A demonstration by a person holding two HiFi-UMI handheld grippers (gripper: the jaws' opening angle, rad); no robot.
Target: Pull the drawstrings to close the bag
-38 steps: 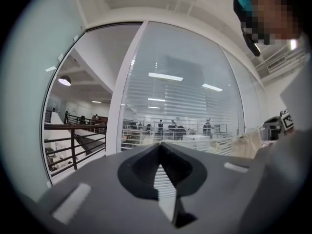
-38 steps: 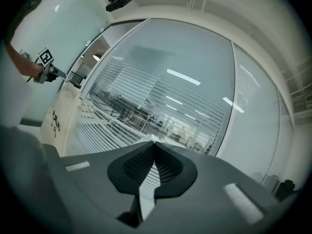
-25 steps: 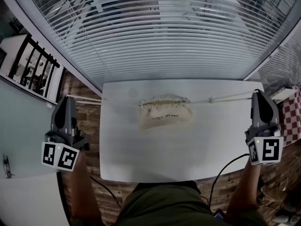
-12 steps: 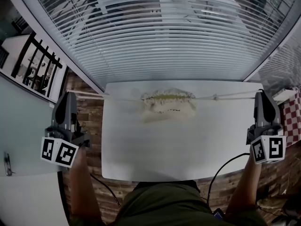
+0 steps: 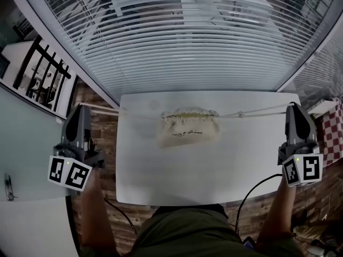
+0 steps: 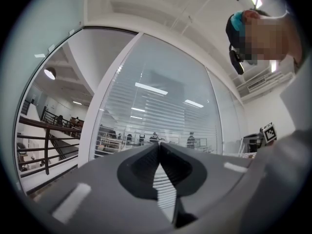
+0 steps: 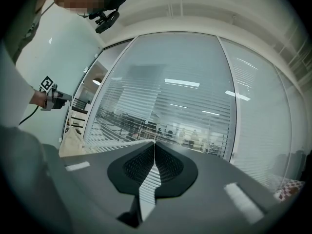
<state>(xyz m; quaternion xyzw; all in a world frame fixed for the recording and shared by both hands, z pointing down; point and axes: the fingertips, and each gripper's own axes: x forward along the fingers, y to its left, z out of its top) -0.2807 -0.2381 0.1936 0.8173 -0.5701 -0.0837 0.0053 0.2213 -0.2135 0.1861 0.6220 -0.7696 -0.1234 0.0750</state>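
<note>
bag: cream cloth bag (image 5: 187,131), lying flat on the white surface (image 5: 161,181). It's out toward the far edge, about mid-width. The mouth faces the window and is scrunched into tight ruffles.

left drawstring: the left drawstring (image 5: 102,108) comes off the bag's top left corner and crosses the left edge of the surface. It runs in a straight line right up to the left gripper's tip and looks taut.

right drawstring: the right drawstring (image 5: 262,111) does the same on the other side. There's a little knot partway along, and it ends at the right gripper's tip.

left gripper: the left gripper (image 5: 81,108) is held out past the left side of the surface, over the wood floor (image 5: 104,138), nose toward the window. In its own view the jaw tips are pinched together. The cord is too thin to spot there, but the head view has it ending exactly at the tip, so it's clamped on the left drawstring.

right gripper: the right gripper (image 5: 293,107) is out past the right edge, and its jaw tips are closed too, nipping the right drawstring. The bag shows off to the left in its own view.

background: white slatted blinds (image 5: 187,36) sit behind the far edge, and a black cable (image 5: 252,194) loops by the near right corner.
</note>
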